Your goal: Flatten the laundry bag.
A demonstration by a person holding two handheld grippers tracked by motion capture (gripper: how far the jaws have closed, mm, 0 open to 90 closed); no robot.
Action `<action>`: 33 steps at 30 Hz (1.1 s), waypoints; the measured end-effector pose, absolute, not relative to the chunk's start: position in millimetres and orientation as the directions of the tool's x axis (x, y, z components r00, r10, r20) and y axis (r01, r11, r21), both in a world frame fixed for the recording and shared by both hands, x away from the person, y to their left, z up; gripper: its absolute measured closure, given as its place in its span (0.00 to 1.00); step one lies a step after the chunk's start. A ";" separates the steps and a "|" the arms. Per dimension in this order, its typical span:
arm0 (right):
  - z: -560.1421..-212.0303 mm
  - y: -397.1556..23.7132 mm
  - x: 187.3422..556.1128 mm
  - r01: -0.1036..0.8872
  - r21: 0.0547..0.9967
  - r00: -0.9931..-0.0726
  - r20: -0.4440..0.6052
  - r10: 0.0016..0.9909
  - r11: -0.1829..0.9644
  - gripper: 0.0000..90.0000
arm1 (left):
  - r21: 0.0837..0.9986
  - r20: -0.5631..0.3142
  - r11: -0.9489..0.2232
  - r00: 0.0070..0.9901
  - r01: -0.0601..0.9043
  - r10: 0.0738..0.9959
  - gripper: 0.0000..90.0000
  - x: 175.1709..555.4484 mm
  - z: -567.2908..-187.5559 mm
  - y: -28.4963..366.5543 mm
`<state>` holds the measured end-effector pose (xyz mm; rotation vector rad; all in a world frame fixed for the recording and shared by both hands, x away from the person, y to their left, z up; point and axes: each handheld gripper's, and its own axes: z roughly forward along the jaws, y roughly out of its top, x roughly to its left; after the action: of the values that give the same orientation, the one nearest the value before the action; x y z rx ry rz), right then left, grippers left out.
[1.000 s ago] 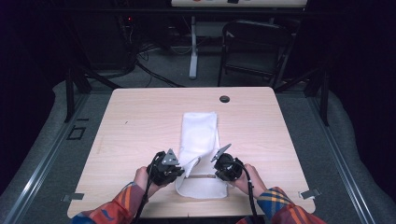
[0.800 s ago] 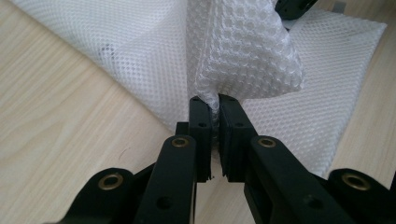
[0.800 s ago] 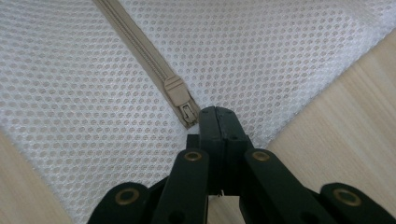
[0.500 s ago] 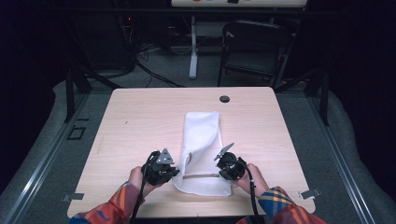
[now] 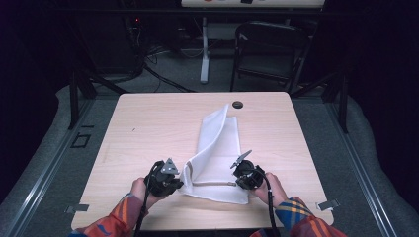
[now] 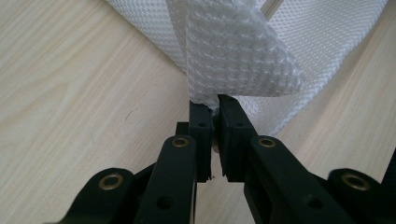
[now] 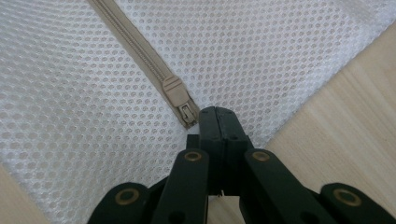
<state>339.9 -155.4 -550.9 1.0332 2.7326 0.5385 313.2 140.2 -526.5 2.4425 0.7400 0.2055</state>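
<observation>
Black jaws of the left gripper (image 6: 212, 105) pinch a lifted corner of the white mesh laundry bag (image 5: 217, 148) at the lower centre of the high view. The right gripper (image 7: 217, 114) is closed tight, its tips on the mesh beside the beige zipper pull (image 7: 180, 100). The bag's long axis runs from the grippers toward the top edge of the wooden table (image 5: 148, 128), its far end leaning slightly right.

One white mesh bag (image 5: 217, 148) lies on one wooden table (image 5: 148, 128), and it carries one beige zipper (image 7: 140, 51) with one slider (image 7: 180, 100). Two grippers work at the bag's near end: the left gripper (image 5: 170, 183) and the right gripper (image 5: 243, 174) (one per hand). Beyond the bag, one dark round hole (image 5: 237, 104) marks the tabletop.
</observation>
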 end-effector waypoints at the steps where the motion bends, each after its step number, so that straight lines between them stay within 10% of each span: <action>1: -551.9 -155.6 339.7 0.608 0.401 -0.740 -0.026 0.672 0.685 1.00 | 0.565 -0.019 -0.683 0.834 0.464 0.551 0.94 313.2 -526.7 140.2; 33: -550.4 -165.1 345.6 0.603 0.390 -0.740 -0.052 0.670 0.696 1.00 | 0.519 -0.067 -0.700 0.840 0.491 0.539 0.94 314.1 -536.6 138.0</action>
<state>345.6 -165.1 -550.4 1.0298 2.7151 0.5240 314.1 138.0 -536.6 2.4841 0.7545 0.1210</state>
